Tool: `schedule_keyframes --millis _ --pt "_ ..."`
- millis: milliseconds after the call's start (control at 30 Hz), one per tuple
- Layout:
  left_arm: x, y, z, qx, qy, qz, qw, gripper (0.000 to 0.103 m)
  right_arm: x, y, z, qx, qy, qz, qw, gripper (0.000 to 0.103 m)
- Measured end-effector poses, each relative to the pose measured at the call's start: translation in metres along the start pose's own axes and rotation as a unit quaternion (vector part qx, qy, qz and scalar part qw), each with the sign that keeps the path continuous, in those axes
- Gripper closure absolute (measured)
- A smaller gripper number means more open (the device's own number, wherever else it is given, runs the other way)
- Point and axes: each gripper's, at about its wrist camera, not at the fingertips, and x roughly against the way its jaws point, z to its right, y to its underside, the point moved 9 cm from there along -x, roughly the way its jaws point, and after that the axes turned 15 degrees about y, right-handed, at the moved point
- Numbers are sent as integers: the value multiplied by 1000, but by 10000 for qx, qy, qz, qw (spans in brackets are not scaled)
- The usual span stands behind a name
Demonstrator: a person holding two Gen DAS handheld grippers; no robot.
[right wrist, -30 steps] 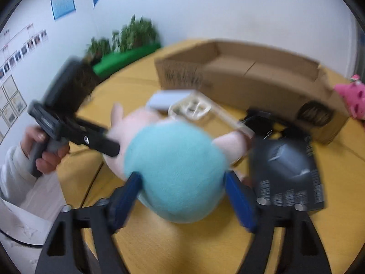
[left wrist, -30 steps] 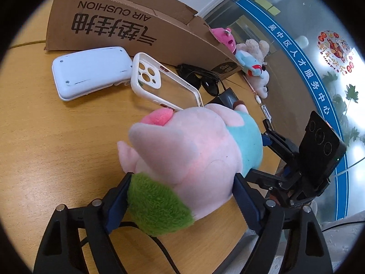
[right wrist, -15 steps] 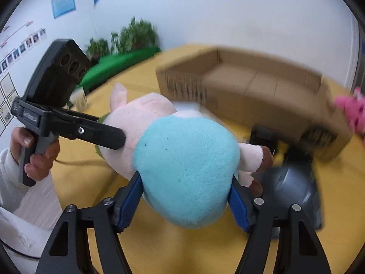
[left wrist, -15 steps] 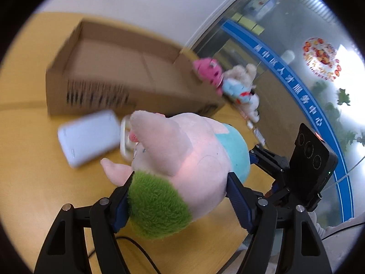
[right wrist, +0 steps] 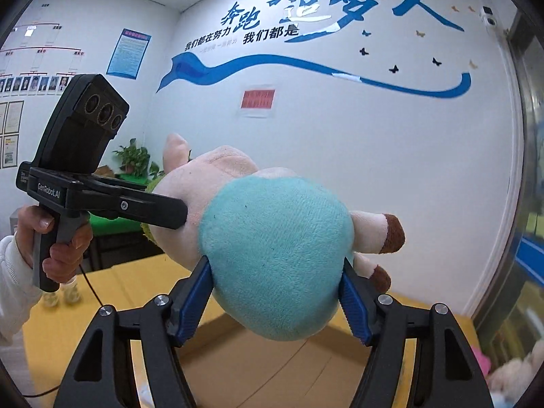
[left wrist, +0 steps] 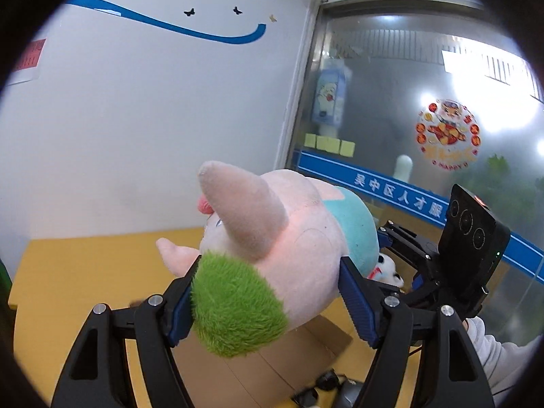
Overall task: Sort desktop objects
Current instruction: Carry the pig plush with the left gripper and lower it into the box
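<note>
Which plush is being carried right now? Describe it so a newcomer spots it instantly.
Above the yellow table and the open cardboard box, two black tools meet in mid-air. The pink pig plush hangs between them: the left tool grips its head, the right tool its teal rear. Only it has a green fuzzy patch and brown hooves.

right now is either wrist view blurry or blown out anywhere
Left wrist view: the plush pig and left gripper are sharp, but the frosted glass wall behind is hazy, with white glare patches at the right. Right wrist view: the pig and right gripper are crisp and evenly lit, and the wall lettering is readable. Both views bend straight lines near the dark edges.
</note>
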Motion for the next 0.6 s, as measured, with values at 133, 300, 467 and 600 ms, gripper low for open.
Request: schedule_keyframes --millis 133,300,467,600 --pt "-22 -5 -58 385 -31 -97 9992 29 -69 -8 12 -80 -104 -144 9998 35" --pt "-64 32 -132 1129 -166 -495 9922 29 -157 33 17 -290 -398 -857 9951 35" --pt "-112 100 -202 1978 -276 -1017 9746 28 -240 107 9 -532 -642 -1712 9817 35" --pt "-139 158 -251 2551 -468 -1427 9552 29 -291 171 -1 -824 -796 -2332 9657 35"
